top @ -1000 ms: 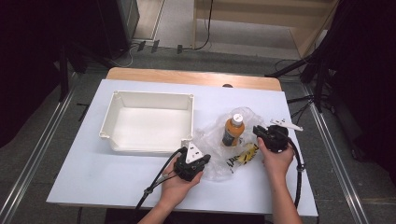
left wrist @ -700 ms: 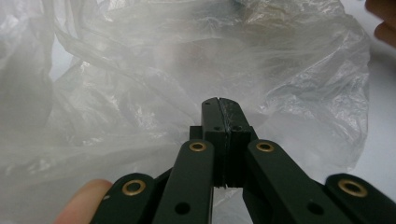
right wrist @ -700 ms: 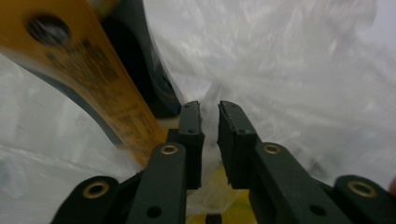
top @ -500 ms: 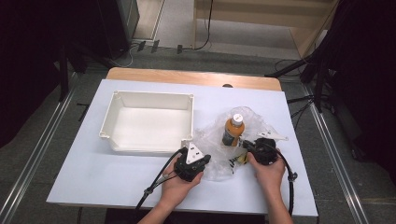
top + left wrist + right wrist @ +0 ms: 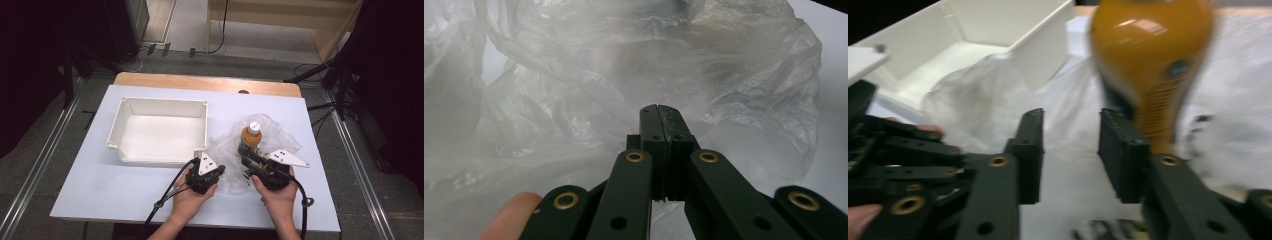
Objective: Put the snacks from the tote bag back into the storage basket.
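Observation:
An orange bottle (image 5: 249, 138) with a white cap stands upright inside a crumpled clear plastic bag (image 5: 281, 141) right of the table's middle. My right gripper (image 5: 248, 163) sits just in front of the bottle and points at its base. In the right gripper view the bottle (image 5: 1148, 55) looms beyond the right jaw. The right gripper (image 5: 1071, 120) is open; its jaws have just been opening, with nothing between them. My left gripper (image 5: 219, 171) rests at the bag's left edge. Seen in its own view, the left gripper (image 5: 659, 117) is shut, with bag film (image 5: 574, 100) at its tips.
A white rectangular tray (image 5: 160, 102) stands empty left of the bag, its near right corner close to the left gripper. Cables trail from both grippers toward the table's front edge. A wooden strip (image 5: 200, 82) runs along the far side of the white tabletop.
The right gripper has moved left from the bag's right side to just in front of the bottle. The left gripper has stayed put.

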Available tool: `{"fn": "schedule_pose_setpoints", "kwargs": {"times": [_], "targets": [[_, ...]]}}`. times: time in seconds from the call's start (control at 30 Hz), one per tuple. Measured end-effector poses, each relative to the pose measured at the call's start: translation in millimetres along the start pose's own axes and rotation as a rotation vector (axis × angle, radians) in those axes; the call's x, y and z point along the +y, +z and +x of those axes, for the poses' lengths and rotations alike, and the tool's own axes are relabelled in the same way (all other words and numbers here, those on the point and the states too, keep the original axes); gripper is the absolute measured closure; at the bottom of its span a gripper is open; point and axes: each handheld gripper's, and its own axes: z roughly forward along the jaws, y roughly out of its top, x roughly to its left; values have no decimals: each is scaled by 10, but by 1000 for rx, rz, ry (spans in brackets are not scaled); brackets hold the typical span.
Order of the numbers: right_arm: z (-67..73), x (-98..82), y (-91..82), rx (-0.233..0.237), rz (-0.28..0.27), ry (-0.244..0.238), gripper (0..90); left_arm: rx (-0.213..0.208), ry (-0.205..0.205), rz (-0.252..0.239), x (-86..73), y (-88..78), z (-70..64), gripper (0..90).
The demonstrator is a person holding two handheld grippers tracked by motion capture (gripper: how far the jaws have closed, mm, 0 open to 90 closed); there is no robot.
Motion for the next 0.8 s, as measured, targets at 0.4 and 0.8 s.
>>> {"fn": "schedule_pose_setpoints", "kwargs": {"times": [0.4,0.8], "targets": [[-49,-265,400,-76,227,-29,876,2,-8,-153,-86,-371,-13,793],[-213,-298,216,-137,276,-38,900,85,4,-145,351,-161,-54,569]]}}
